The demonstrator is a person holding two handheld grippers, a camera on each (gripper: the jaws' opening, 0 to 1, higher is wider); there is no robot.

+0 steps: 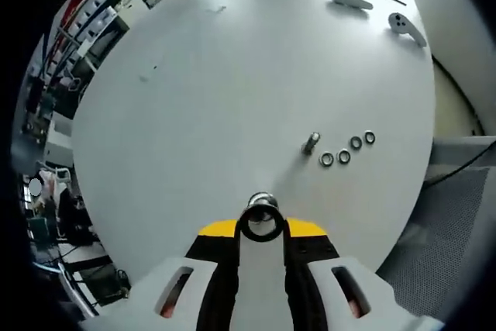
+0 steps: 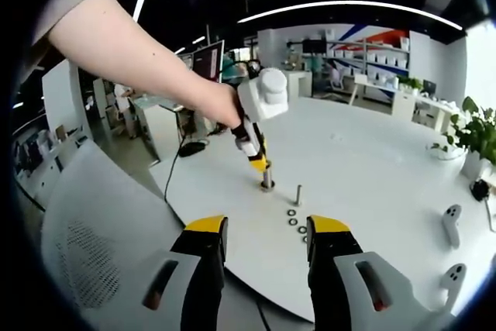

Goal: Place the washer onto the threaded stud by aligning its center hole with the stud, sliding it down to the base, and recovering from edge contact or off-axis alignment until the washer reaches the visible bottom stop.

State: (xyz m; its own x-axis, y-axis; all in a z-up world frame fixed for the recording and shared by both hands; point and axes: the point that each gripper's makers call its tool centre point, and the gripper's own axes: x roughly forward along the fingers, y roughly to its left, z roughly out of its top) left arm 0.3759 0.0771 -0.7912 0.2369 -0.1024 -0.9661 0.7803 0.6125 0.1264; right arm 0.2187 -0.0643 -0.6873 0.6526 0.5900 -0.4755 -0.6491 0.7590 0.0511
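Left gripper: jaws closed on a washer, low centre of the left gripper view, over a threaded stud.
Right gripper: jaws apart, holding nothing.
Second stud: upright mid-frame on white table.
Spare washers: four in a row just right of it.
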